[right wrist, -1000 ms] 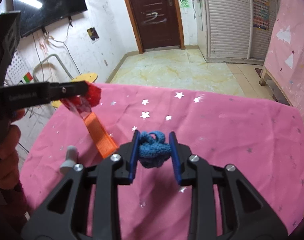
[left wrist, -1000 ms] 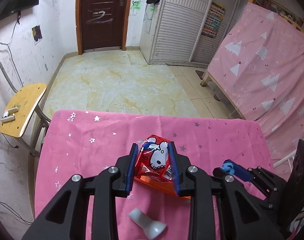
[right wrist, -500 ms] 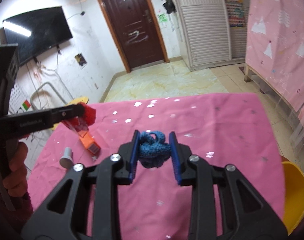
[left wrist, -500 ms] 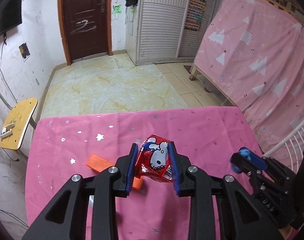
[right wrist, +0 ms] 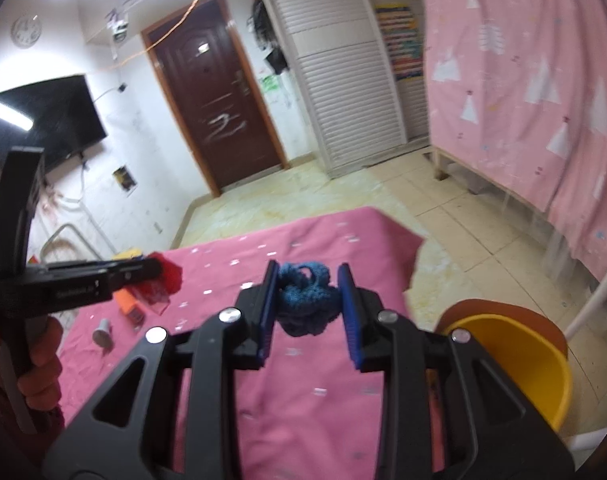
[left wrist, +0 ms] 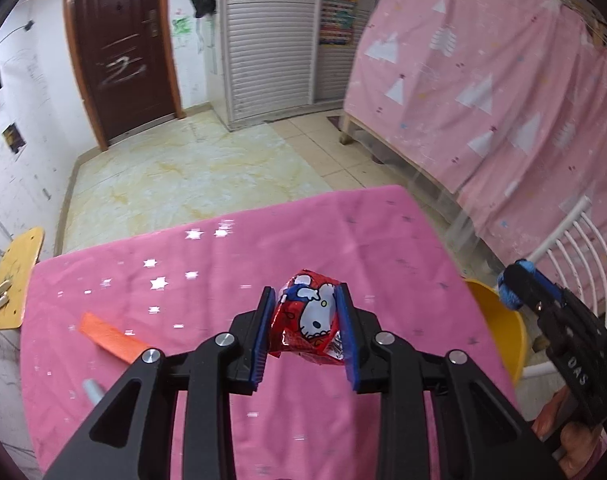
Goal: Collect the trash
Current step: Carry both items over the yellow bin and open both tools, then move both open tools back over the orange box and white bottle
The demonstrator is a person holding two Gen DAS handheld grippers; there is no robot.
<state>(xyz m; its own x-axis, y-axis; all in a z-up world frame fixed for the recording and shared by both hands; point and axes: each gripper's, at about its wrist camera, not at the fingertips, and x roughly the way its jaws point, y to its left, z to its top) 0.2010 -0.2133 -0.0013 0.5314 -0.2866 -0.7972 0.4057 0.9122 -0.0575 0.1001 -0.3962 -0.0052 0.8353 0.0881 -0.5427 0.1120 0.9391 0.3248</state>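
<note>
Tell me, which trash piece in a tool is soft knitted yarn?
The blue yarn ball in the right tool; the left tool grips a shiny red wrapper.

Red cartoon-cat snack wrapper (left wrist: 309, 326); blue knitted yarn ball (right wrist: 307, 300); pink tabletop (left wrist: 263, 248) cloth with silver stars; yellow bin (right wrist: 523, 360).

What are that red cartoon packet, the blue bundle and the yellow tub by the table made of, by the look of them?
Red packet: likely glossy plastic-foil film; it shines and creases sharply.
Blue bundle: seemingly knitted or crocheted yarn, matte, with visible loops.
Yellow tub: probably moulded plastic, with a smooth wall and an even colour with a soft sheen.
</note>
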